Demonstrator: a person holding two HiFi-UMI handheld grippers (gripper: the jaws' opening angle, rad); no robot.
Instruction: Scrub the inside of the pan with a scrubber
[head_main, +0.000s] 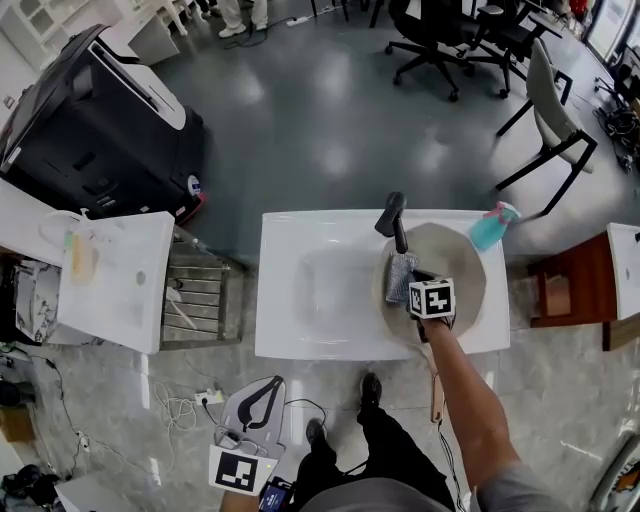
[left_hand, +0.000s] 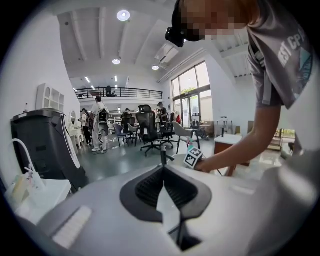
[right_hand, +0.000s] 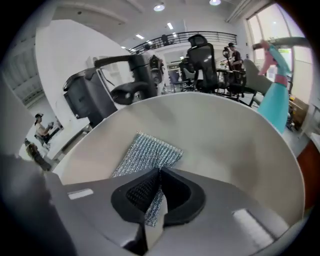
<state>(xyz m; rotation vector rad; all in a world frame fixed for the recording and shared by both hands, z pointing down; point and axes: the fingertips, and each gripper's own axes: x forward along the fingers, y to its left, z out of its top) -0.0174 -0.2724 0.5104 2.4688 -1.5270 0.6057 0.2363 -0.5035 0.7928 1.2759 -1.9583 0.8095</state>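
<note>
Gripping scrubber (right_hand: 150, 151) inside pan (right_hand: 227, 134): right gripper (right_hand: 159, 173), jaws closed.

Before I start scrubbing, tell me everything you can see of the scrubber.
The scrubber is a flat, roughly rectangular pad of silvery, ribbed, metallic-looking mesh. Its near edge is pinched in the shut fingers of the right gripper. The rest fans out ahead inside the beige pan, apparently lying against the inner surface toward the pan's left side. Nothing else touches it.

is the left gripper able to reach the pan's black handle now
Probably not: left gripper hangs short of the white basin counter, and the black handle juts from the far side of the beige pan.
</note>
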